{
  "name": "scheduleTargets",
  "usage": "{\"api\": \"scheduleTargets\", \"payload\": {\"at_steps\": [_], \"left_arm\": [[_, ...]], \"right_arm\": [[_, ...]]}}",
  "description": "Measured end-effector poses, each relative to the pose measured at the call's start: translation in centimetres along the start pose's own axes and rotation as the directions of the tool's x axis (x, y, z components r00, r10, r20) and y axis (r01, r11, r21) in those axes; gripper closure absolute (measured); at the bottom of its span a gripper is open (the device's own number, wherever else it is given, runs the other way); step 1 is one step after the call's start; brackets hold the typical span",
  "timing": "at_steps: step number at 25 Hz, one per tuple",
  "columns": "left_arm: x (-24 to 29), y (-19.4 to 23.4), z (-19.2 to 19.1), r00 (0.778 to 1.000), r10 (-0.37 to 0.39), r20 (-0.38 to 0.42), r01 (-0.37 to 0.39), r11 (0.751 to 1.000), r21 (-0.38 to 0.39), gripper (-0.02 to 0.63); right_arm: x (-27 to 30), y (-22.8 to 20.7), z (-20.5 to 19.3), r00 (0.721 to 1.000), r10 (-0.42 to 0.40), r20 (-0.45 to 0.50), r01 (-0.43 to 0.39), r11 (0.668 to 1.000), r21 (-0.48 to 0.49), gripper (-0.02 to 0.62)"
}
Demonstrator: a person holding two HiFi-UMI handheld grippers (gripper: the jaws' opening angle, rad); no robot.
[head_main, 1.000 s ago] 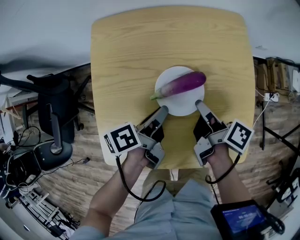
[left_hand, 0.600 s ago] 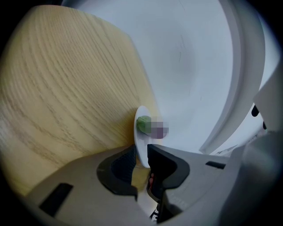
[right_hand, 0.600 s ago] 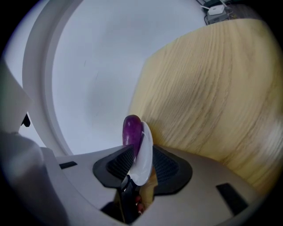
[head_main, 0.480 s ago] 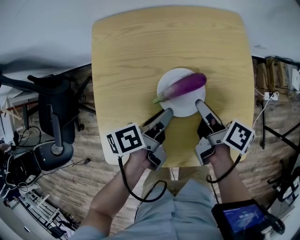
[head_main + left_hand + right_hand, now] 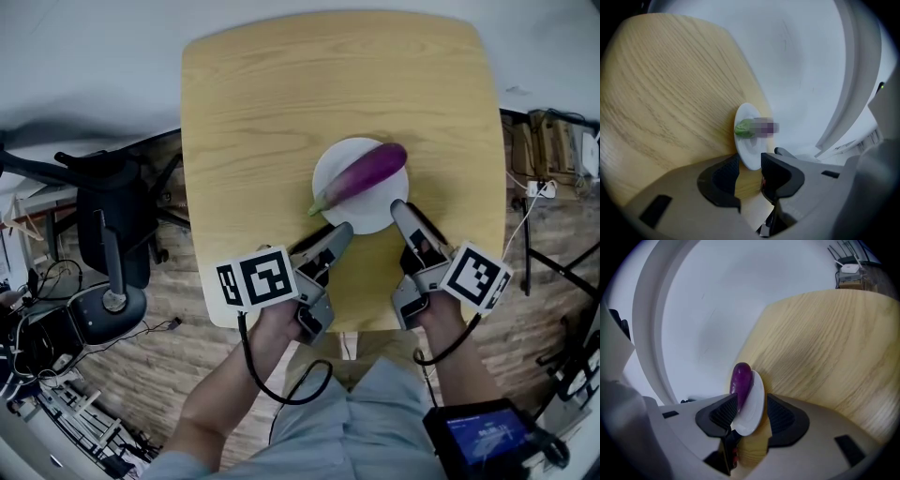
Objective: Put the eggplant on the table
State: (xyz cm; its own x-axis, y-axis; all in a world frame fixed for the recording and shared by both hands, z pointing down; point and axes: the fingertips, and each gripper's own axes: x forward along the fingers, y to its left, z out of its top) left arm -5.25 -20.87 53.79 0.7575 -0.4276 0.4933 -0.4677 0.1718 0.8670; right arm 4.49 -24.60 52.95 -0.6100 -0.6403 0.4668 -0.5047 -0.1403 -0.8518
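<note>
A purple eggplant (image 5: 364,172) with a green stem lies across a small white plate (image 5: 375,214) near the front middle of the wooden table (image 5: 272,103). My left gripper (image 5: 339,231) has just been opening and now stands open at the plate's near-left rim. In the left gripper view the plate (image 5: 751,154) and the eggplant's green stem end (image 5: 743,127) sit just beyond the open left gripper (image 5: 749,169). My right gripper (image 5: 400,207), also just opened, is at the plate's near-right rim. In the right gripper view the plate edge (image 5: 754,411) and the eggplant (image 5: 740,378) show between the spread pads of the right gripper (image 5: 751,416), untouched.
A black office chair (image 5: 112,220) and cables stand on the wooden floor to the table's left. Shelving with cables (image 5: 553,150) is at the right. The person's arms and lap fill the bottom, with a small screen (image 5: 487,437) at the lower right.
My left gripper has slid right along the table's front to the plate's near rim, and its marker cube has turned. The right gripper stayed put and rolled slightly. Plate and eggplant have not moved.
</note>
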Motion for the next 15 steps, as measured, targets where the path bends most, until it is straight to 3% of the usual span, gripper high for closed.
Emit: {"api": "scheduleTargets", "payload": {"at_steps": [7,15], "left_arm": [[0.4,-0.1,-1.9,0.993,0.039,-0.107,-0.03,0.996,0.086,0.477],[0.3,-0.3,-4.1,0.988,0.019,-0.151,-0.013,0.999,0.038,0.477]], "right_arm": [[-0.8,-0.2,-0.1,1.0,-0.012,0.02,0.012,0.999,-0.038,0.416],[-1.8,0.0,-0.1,0.999,0.007,0.042,-0.005,0.999,-0.042,0.416]]}}
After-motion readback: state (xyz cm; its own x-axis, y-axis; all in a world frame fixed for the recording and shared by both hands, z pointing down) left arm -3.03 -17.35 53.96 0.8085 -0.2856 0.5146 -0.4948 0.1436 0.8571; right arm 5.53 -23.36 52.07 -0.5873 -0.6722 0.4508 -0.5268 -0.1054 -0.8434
